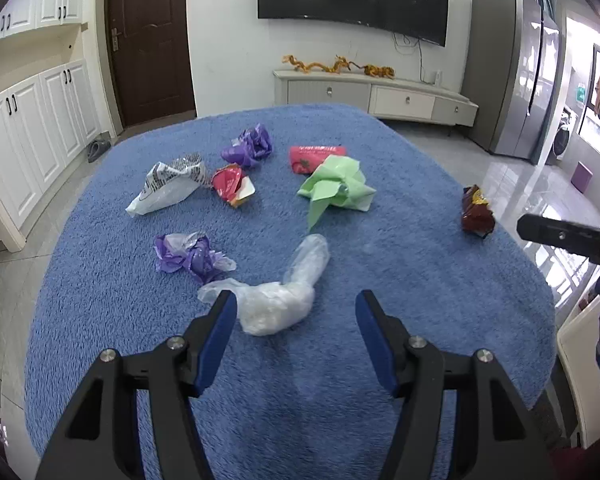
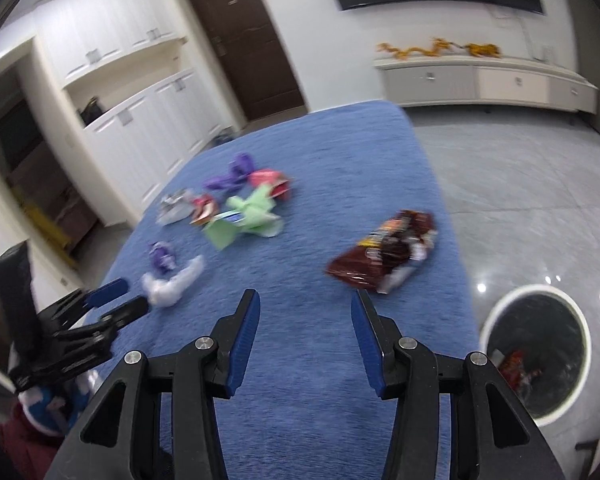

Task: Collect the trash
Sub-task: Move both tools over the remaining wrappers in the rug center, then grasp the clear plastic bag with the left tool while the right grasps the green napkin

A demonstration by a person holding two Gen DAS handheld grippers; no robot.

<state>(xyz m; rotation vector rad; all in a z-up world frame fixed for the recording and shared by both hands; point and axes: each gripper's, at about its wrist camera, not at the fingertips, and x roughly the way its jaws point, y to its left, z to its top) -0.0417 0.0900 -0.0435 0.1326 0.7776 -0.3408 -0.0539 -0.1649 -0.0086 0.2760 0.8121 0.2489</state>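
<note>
Left wrist view: the left gripper (image 1: pixel 296 312) hangs with jaws apart and empty over the blue table cover (image 1: pixel 420 280). The clear plastic bag (image 1: pixel 276 300) lies just ahead between its tips, slightly toward the left finger, its long axis running from near left to far right. Eight pieces of trash are scattered here — two purple, two red, one each white, green, clear and brown.

Right wrist view: the right gripper (image 2: pixel 305 308), also released and holding nothing, has the brown snack wrapper (image 2: pixel 384 256) just ahead to its right — the nearer hand for it. One trash bin (image 2: pixel 496 320) stands on the floor, near right.
</note>
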